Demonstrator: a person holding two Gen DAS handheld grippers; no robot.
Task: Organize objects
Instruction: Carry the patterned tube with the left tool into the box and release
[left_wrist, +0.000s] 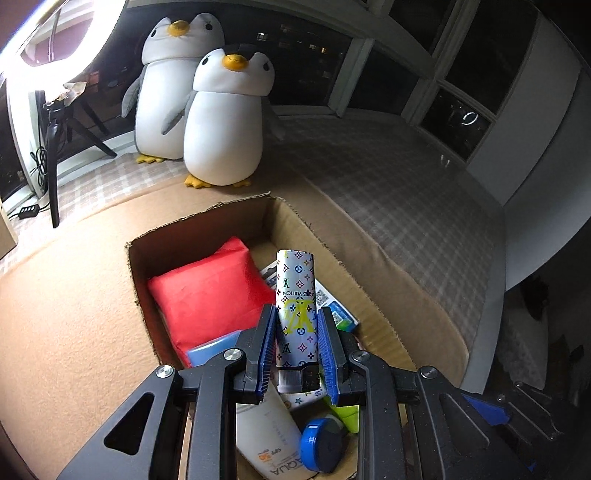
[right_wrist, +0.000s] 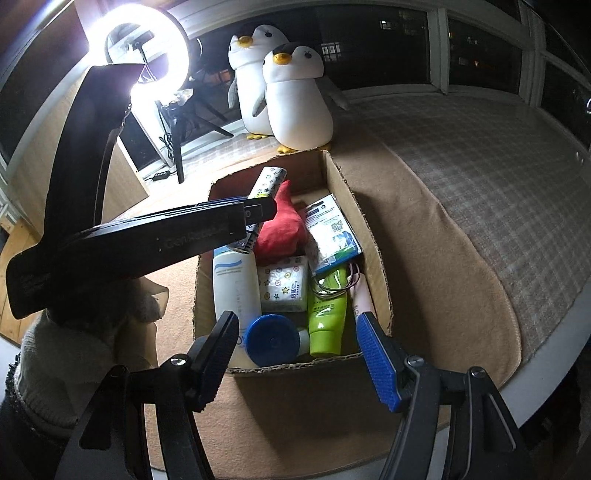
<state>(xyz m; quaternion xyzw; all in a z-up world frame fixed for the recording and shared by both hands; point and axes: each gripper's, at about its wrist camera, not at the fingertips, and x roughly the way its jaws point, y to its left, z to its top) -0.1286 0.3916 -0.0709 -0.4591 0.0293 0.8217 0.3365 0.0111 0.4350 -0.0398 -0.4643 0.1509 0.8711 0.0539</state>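
Observation:
My left gripper (left_wrist: 297, 321) is shut on a white tube with coloured monogram print (left_wrist: 298, 306), holding it upright over the open cardboard box (left_wrist: 295, 221). From the right wrist view the same tube (right_wrist: 267, 182) sticks up above the box's far left corner, with the left gripper's black body (right_wrist: 147, 240) reaching in from the left. Inside the box (right_wrist: 373, 254) lie a red pouch (right_wrist: 280, 229), a white bottle (right_wrist: 236, 291), a blue round lid (right_wrist: 271, 339), a green tube (right_wrist: 327, 317), a tissue pack (right_wrist: 284, 282) and a blue-white packet (right_wrist: 332, 230). My right gripper (right_wrist: 299, 360) hangs open at the box's near edge, holding nothing.
Two plush penguins (left_wrist: 225, 122) stand behind the box on a tan blanket (left_wrist: 74, 295). A ring light on a tripod (right_wrist: 147, 48) shines at the far left. A checked cover (right_wrist: 480, 166) stretches to the right below dark windows. A person's knitted sleeve (right_wrist: 66, 350) is at the lower left.

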